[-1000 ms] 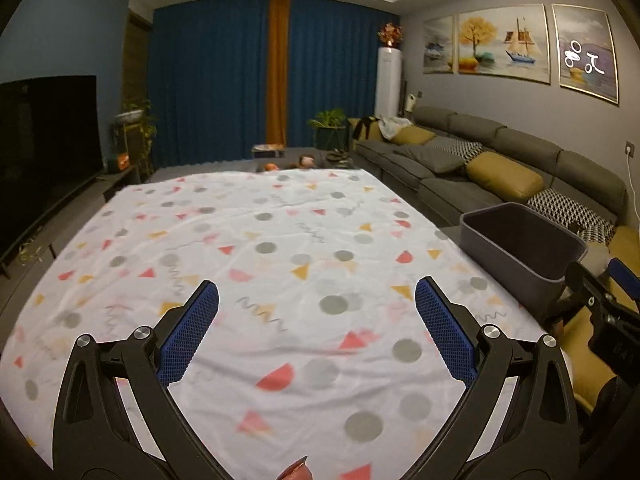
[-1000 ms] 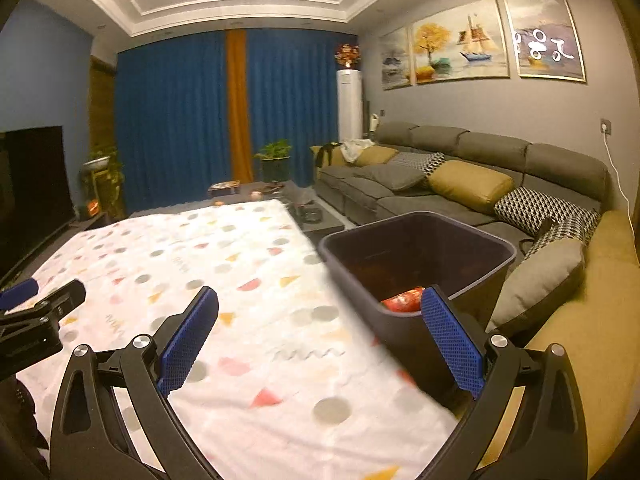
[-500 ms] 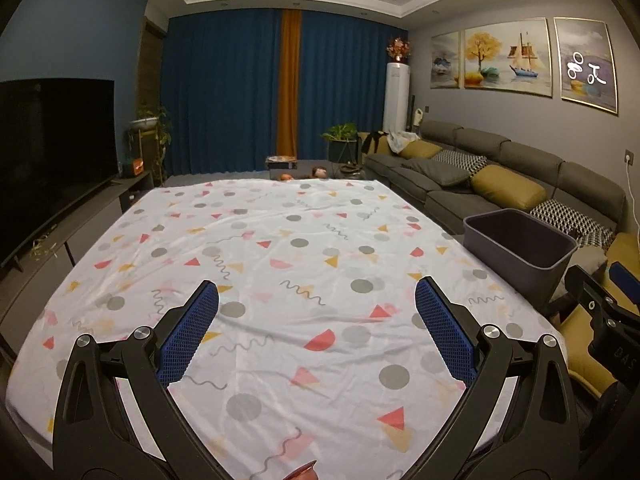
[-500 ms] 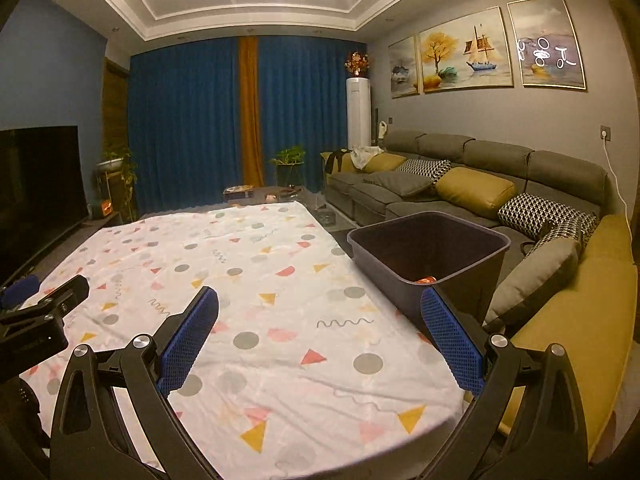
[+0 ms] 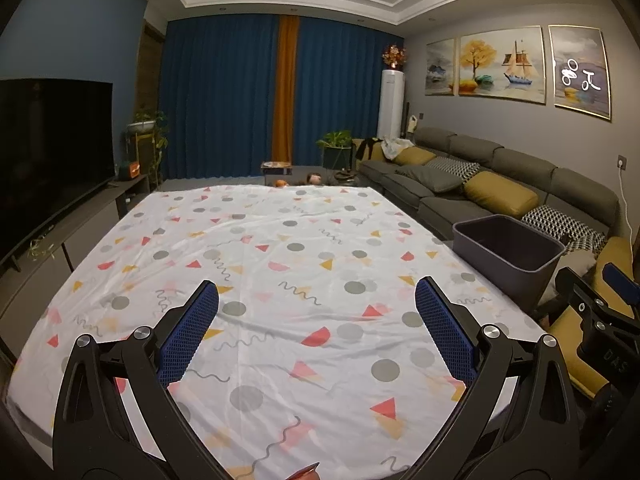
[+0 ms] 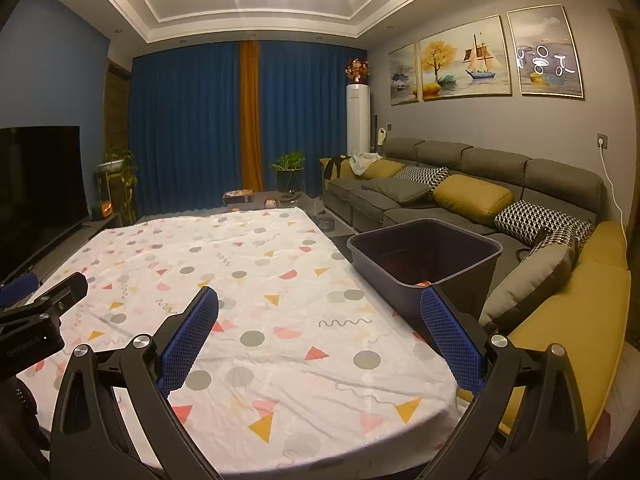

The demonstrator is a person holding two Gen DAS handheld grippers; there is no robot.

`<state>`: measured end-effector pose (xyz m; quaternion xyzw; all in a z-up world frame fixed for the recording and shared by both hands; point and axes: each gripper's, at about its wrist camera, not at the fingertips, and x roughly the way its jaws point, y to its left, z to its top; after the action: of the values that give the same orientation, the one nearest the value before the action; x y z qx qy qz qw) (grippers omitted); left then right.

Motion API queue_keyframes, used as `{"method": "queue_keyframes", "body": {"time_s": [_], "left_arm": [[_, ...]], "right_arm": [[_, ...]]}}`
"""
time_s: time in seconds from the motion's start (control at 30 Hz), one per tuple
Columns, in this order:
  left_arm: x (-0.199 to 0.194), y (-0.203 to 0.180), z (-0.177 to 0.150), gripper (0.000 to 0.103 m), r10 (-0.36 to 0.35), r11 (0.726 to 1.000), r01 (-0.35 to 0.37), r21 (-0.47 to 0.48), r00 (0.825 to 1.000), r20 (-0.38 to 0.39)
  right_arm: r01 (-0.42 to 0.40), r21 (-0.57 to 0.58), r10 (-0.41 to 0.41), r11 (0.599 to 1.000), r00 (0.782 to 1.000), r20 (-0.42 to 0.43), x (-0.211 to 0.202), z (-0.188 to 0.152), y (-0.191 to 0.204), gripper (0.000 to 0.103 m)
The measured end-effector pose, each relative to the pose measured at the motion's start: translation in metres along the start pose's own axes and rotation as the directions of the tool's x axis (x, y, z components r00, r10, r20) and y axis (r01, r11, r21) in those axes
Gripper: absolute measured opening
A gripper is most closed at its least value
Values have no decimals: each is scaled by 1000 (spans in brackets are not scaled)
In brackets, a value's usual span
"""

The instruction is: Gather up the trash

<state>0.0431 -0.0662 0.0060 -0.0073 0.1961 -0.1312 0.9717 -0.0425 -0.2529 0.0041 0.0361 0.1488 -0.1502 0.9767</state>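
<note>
Right wrist view: the right gripper (image 6: 318, 322) is being held with its blue-padded fingers spread wide and nothing between them, above the near edge of the white tablecloth printed with grey dots and coloured triangles (image 6: 256, 280). The dark grey rectangular plastic bin (image 6: 424, 256) is standing just beside the table's right edge, ahead and to the right of this gripper, so the right hand is judged the nearer one to it. A small orange-red piece of trash (image 6: 422, 282) is being glimpsed at the bottom of the bin, above the right fingertip. In the left wrist view the left gripper (image 5: 316, 320) is likewise being held spread and empty over the cloth, and no trash is being shown on the cloth, apart from a small reddish scrap (image 5: 306, 473) cut off at the bottom edge, which cannot be identified. Nothing is standing between either gripper and the bin; the grey sofa with mustard cushions (image 6: 460, 196) is lying beyond it.
</note>
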Motion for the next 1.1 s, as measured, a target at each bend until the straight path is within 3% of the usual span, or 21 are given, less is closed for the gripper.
{"method": "queue_keyframes", "body": {"time_s": [1.1], "left_arm": [[-3, -1, 2, 97, -16, 1000, 16, -10, 1000, -4]], "right_arm": [[-3, 17, 2, 1000, 1000, 11, -3, 5, -3, 97]]}}
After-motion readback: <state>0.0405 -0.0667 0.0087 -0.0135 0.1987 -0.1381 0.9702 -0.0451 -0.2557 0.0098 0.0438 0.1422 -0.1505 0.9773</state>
